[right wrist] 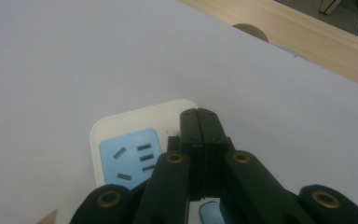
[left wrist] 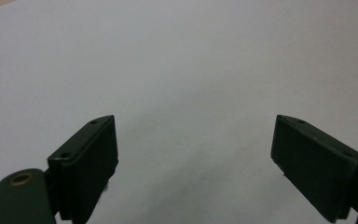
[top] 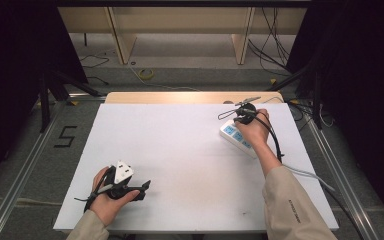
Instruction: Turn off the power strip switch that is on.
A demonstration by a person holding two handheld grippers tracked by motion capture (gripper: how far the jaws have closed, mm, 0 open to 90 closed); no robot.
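Nearest the person, at the front left of the white table (top: 180, 165), the left hand (top: 107, 202) holds the left gripper (top: 142, 189) low over the bare surface; in the left gripper view its two black jaws stand wide apart with nothing between them. Farther off, toward the back right of the table, the right hand (top: 254, 131) holds the right gripper (right wrist: 199, 122) with its tip down over the power strip (top: 236, 136). Its jaws are pressed flat together, clamped on nothing, over the strip's white end beside a blue socket face (right wrist: 130, 161). The power strip lies flat, its long axis running diagonally from back left to front right, with its grey cord (top: 307, 173) leaving the nearer end toward the table's right edge.
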